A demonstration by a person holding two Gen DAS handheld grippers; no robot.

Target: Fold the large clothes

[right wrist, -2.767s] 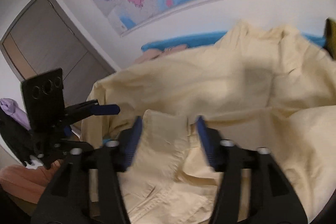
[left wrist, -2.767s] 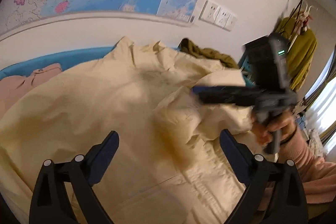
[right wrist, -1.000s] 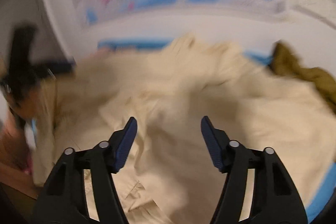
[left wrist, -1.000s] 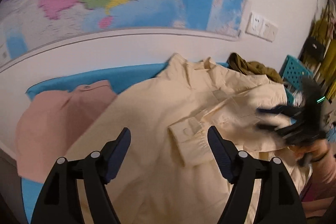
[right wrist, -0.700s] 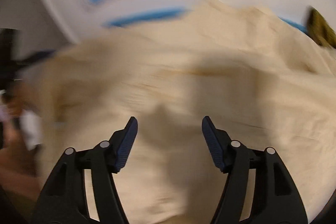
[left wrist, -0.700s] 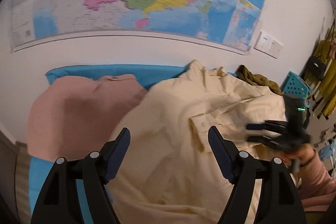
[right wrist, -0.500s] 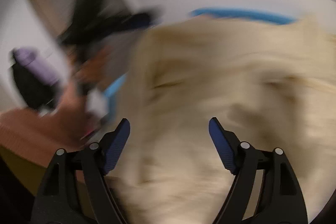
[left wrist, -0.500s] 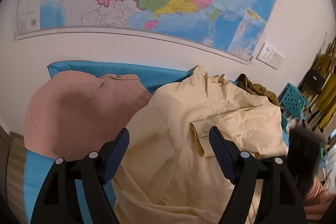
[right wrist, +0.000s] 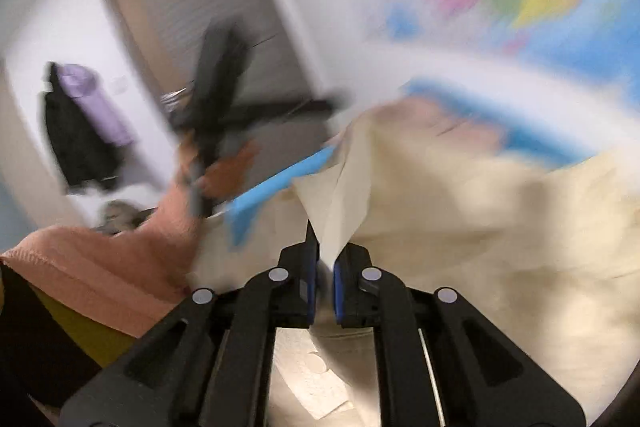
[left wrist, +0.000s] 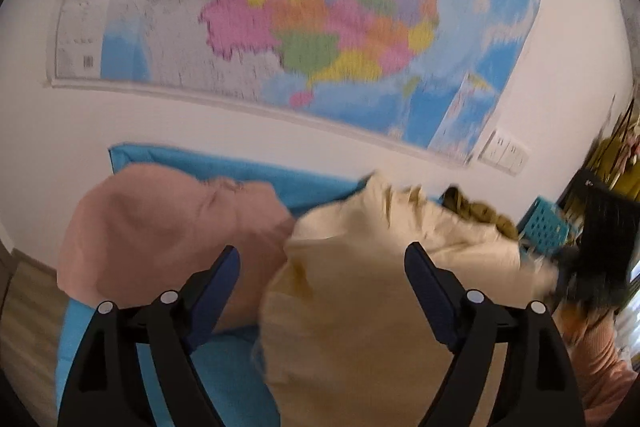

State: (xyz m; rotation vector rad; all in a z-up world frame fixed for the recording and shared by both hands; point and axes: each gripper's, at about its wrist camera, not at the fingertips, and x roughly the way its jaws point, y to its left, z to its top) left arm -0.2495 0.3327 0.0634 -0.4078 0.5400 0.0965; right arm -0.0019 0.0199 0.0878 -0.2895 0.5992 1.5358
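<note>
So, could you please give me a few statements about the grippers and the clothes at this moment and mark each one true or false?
1. The right gripper is shut on a fold of the cream garment. True.
2. The left gripper is clamped on the pink garment. False: its jaws are wide open and hold nothing.
3. The pink garment lies on the blue mat, to the left of the cream garment. True.
4. The wall behind the mat is bare. False: a large coloured map hangs there.
5. An olive garment shows behind the cream one. True.
</note>
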